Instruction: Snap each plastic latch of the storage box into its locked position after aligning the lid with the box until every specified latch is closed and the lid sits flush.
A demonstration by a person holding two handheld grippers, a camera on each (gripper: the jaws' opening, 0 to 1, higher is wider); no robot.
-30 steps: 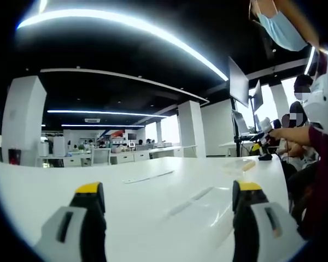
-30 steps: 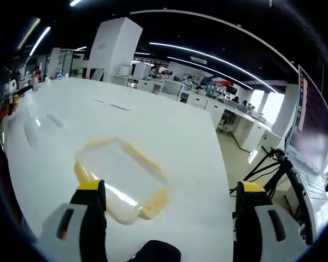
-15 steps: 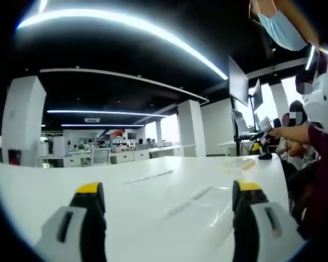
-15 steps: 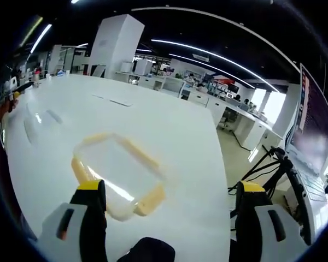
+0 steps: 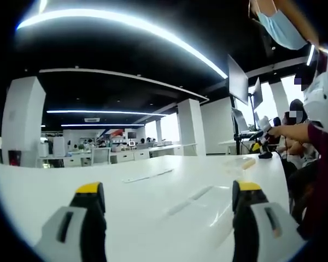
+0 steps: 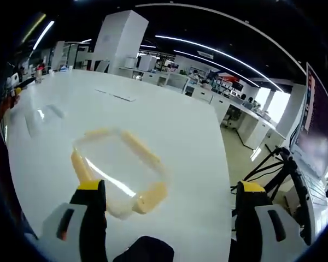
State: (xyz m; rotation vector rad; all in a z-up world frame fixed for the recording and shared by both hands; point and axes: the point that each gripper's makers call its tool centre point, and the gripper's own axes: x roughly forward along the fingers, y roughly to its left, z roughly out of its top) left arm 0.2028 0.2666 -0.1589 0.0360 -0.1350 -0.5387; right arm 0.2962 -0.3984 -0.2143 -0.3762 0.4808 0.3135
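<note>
Both claws are spread and hold nothing: the right claw [image 6: 167, 191] hovers above the clear box [image 6: 117, 169] on the white bench [image 6: 175, 142], the left claw [image 5: 169, 191] well apart. A yellow latch [image 6: 150, 196] pressed one-handed could skid the light box or tip its lid.

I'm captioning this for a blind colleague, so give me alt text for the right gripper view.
A clear storage box with yellow latches sits on a white table, just ahead of the open right gripper, whose jaws stand wide apart and hold nothing. Behind it lies a large open office with white pillars and ceiling light strips.
</note>
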